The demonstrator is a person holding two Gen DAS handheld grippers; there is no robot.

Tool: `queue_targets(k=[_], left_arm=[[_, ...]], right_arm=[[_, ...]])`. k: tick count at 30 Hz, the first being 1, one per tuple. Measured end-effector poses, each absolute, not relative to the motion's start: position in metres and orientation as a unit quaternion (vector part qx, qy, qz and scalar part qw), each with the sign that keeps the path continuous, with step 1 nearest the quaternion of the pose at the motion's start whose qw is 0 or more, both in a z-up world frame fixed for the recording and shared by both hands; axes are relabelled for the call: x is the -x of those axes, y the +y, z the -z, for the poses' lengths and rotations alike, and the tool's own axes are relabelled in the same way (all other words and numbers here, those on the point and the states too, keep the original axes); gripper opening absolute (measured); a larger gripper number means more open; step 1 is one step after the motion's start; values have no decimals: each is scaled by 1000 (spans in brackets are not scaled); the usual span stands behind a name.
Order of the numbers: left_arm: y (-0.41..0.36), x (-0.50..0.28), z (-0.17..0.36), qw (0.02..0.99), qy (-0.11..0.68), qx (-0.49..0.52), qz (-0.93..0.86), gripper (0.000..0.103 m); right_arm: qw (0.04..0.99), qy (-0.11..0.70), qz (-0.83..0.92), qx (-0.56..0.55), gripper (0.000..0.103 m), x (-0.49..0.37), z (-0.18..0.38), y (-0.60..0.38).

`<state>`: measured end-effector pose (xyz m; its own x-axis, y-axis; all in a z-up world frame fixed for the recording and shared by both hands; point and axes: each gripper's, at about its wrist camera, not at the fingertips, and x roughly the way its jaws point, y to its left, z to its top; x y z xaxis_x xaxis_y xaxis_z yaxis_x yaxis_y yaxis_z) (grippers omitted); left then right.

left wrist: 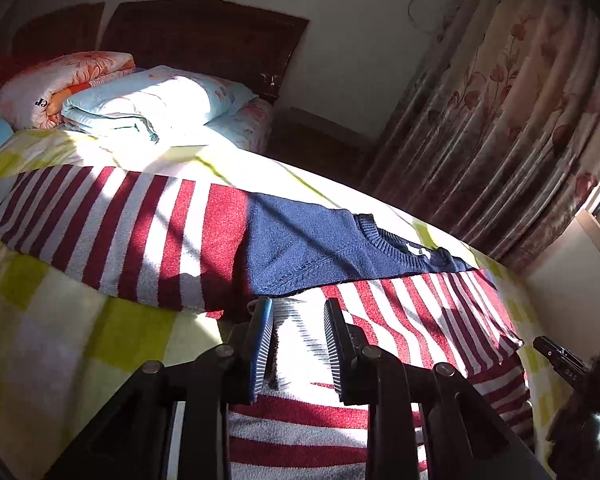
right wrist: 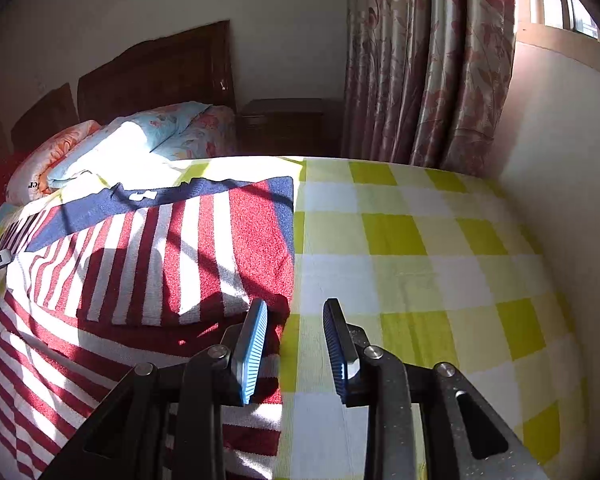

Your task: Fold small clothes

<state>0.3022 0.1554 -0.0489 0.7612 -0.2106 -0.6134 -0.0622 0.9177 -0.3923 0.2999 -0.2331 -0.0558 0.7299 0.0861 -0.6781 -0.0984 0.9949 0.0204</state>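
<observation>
Two open claws, left claw (left wrist: 298,344), right claw (right wrist: 296,344), over perhaps half-folded striped sweater (left wrist: 140,232)

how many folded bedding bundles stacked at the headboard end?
2. The orange floral quilt lies nearest the headboard; the light blue quilt lies in front of it, overlapping its edge. More may be hidden behind them or out of frame to the left.

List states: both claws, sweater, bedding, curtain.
left claw: open, over the sweater, nothing held
right claw: open, at the sweater's edge, nothing held
striped sweater: lying on the bed, one sleeve folded across the body
folded quilts: stacked by the headboard
curtain: drawn aside
</observation>
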Motion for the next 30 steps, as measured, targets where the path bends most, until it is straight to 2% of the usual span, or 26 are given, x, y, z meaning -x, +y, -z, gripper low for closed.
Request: queue_targets(k=[1,2,3,5,7,8,11,15,17,19,23,26,30], left_arm=[[148,-304,46,918,340,197,63,10],[140,-308,46,917,343,188,77,63],[132,-313,47,916,350,177,83,82],[118,-324,58,908,377,160,89,103],[114,-332,77,893,414,153,86,103],[114,-329,76,902,396,147,88,103],[120,-326,71,897,398,167,98,103],[140,-314,58,902,360,215,103,103],[139,-316,61,900,372,203,100,103],[134,-318,72,887,406,195,105,103],[132,-307,67,898,398,162,99,103],[180,-294,51,911,345,224,41,103],[294,-270,65,864,295,402,-65,103]], right_arm=[[934,353,-59,5,30,-302,52,-229],[935,348,-66,6,30,-305,50,-224],[935,347,-74,11,29,-308,51,-218],[930,356,-91,24,28,-318,57,-201],[919,382,-88,40,28,-326,71,-191],[911,401,-84,45,28,-329,80,-189],[914,395,-81,39,27,-326,78,-192],[932,349,-89,28,28,-316,64,-192],[927,360,-100,38,28,-321,69,-186],[905,412,-97,43,28,-333,85,-181],[908,405,-105,26,28,-332,85,-186],[908,405,-107,20,28,-331,85,-188],[908,404,-104,28,28,-331,85,-186]])
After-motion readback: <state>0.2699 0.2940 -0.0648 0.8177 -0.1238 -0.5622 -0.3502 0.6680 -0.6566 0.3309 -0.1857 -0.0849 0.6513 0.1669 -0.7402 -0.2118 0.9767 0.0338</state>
